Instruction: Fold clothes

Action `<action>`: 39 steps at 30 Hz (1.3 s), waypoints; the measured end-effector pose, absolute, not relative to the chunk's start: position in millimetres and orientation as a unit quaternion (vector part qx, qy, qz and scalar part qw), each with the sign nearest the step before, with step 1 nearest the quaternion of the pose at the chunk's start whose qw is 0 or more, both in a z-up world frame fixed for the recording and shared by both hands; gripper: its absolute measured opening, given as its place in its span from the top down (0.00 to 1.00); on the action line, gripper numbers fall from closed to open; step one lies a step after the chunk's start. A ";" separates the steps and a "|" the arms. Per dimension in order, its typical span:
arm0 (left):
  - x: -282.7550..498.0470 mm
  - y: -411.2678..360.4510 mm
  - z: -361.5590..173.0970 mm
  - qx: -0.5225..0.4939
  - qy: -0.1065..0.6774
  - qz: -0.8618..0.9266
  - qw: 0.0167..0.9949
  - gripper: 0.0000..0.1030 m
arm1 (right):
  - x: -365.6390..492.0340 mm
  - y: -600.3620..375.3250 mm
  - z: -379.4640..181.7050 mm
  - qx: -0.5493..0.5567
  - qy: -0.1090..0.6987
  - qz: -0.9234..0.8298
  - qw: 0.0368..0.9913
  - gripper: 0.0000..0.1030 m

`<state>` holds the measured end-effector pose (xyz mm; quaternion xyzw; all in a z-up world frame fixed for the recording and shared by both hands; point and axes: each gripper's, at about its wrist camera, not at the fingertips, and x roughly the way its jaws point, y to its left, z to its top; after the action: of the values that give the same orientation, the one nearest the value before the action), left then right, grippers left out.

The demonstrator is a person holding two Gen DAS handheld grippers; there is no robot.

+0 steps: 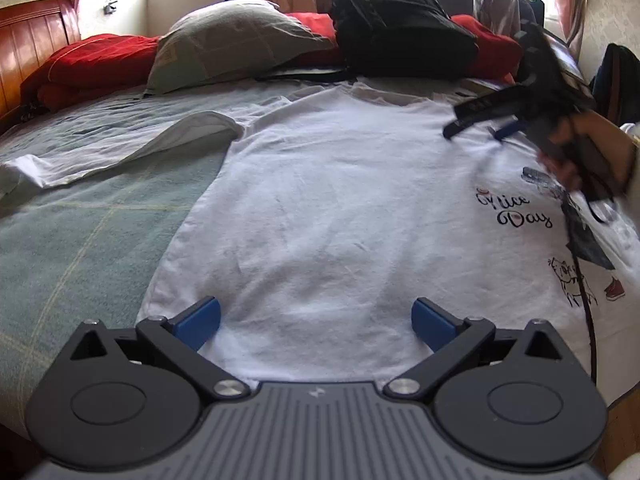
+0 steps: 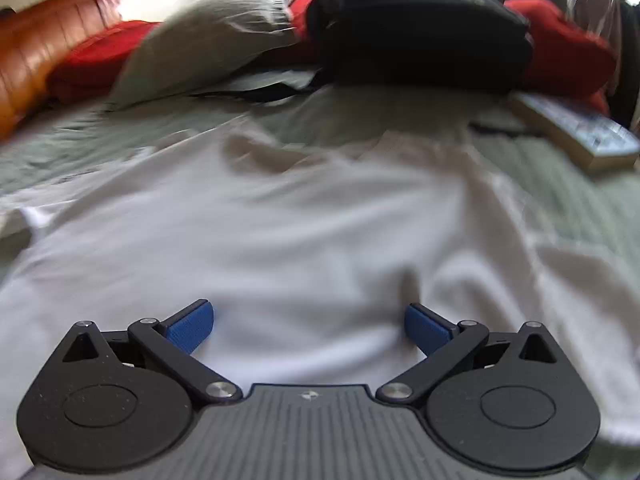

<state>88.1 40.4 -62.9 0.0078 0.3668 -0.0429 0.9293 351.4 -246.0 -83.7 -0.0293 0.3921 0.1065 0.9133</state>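
A white T-shirt point(image 1: 320, 208) lies spread flat on the green bed cover point(image 1: 80, 240), its left sleeve point(image 1: 120, 152) stretched out to the left and a "Nice Day" print point(image 1: 516, 212) at its right. My left gripper point(image 1: 316, 320) is open and empty just above the shirt's near hem. My right gripper point(image 1: 476, 126) shows in the left wrist view, held in a hand above the shirt's upper right part. In the right wrist view the right gripper point(image 2: 308, 324) is open and empty over the white T-shirt point(image 2: 280, 232); that view is blurred.
A grey pillow point(image 1: 228, 44), red bedding point(image 1: 92, 64) and a black backpack point(image 1: 400, 28) lie along the far side of the bed. A wooden headboard point(image 1: 32, 36) stands at the left. A flat boxed item point(image 2: 576, 132) lies at the right.
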 end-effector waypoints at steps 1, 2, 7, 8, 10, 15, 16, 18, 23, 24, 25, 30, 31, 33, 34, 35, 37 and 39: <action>90.7 41.4 -61.0 0.006 0.372 -0.045 0.927 0.02 | 361.1 -247.6 -83.9 -0.030 0.392 0.092 0.915 0.00; 93.3 42.5 -58.7 0.005 0.376 -0.047 0.925 0.02 | 369.7 -249.7 -83.3 -0.023 0.398 0.077 0.914 0.00; 104.2 54.8 -27.0 -0.006 0.378 -0.049 0.925 0.02 | 369.1 -250.6 -56.3 0.019 0.421 0.132 0.897 0.00; 108.5 57.2 -19.4 -0.012 0.378 -0.054 0.924 0.02 | 363.9 -247.5 -51.9 0.014 0.430 0.153 0.889 0.00; 121.4 58.6 -5.7 -0.023 0.387 -0.078 0.919 0.02 | 354.8 -239.9 -49.2 -0.008 0.450 0.195 0.871 0.00; 170.8 47.0 11.4 -0.050 0.421 -0.163 0.891 0.02 | 343.5 -231.4 -54.3 -0.047 0.463 0.261 0.846 0.00; 183.3 44.3 11.7 -0.060 0.429 -0.176 0.884 0.02 | 346.8 -232.3 -57.6 -0.041 0.464 0.269 0.843 0.00; 208.9 36.9 8.2 -0.076 0.436 -0.191 0.876 0.02 | 354.7 -235.1 -65.1 -0.027 0.466 0.281 0.839 0.00; 273.2 18.1 -10.8 -0.105 0.451 -0.180 0.868 0.02 | 354.6 -246.9 -72.3 -0.012 0.435 0.305 0.847 0.00; 285.5 15.2 -15.1 -0.111 0.451 -0.175 0.868 0.02 | 351.3 -250.6 -72.3 -0.009 0.427 0.309 0.850 0.00; 297.8 12.3 -19.5 -0.117 0.451 -0.170 0.869 0.02 | 347.7 -254.9 -73.2 -0.008 0.422 0.313 0.851 0.00; 353.4 5.0 -53.5 -0.153 0.467 -0.151 0.857 0.02 | 338.8 -277.2 -76.0 0.005 0.393 0.338 0.855 0.00; 359.3 2.9 -56.6 -0.145 0.462 -0.150 0.862 0.02 | 341.2 -280.5 -76.5 0.019 0.393 0.339 0.855 0.00; 371.3 -0.6 -59.7 -0.129 0.455 -0.147 0.869 0.02 | 343.2 -284.5 -76.8 0.035 0.392 0.341 0.854 0.00; 378.5 -0.8 -59.8 -0.124 0.454 -0.144 0.871 0.02 | 343.2 -285.4 -76.5 0.038 0.391 0.340 0.855 0.00; 385.4 0.7 -60.0 -0.124 0.453 -0.140 0.872 0.02 | 343.0 -286.0 -75.9 0.040 0.389 0.337 0.856 0.00; 399.3 5.7 -61.7 -0.129 0.448 -0.130 0.875 0.02 | 342.6 -286.2 -76.5 0.043 0.387 0.335 0.858 0.00; 410.9 10.5 -62.9 -0.143 0.446 -0.123 0.875 0.02 | 343.9 -285.8 -78.2 0.046 0.387 0.334 0.858 0.00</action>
<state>410.9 10.5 -62.9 -0.1434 0.4464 -0.1232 0.8746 343.9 -285.8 -78.2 0.0457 0.3871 0.3344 0.8580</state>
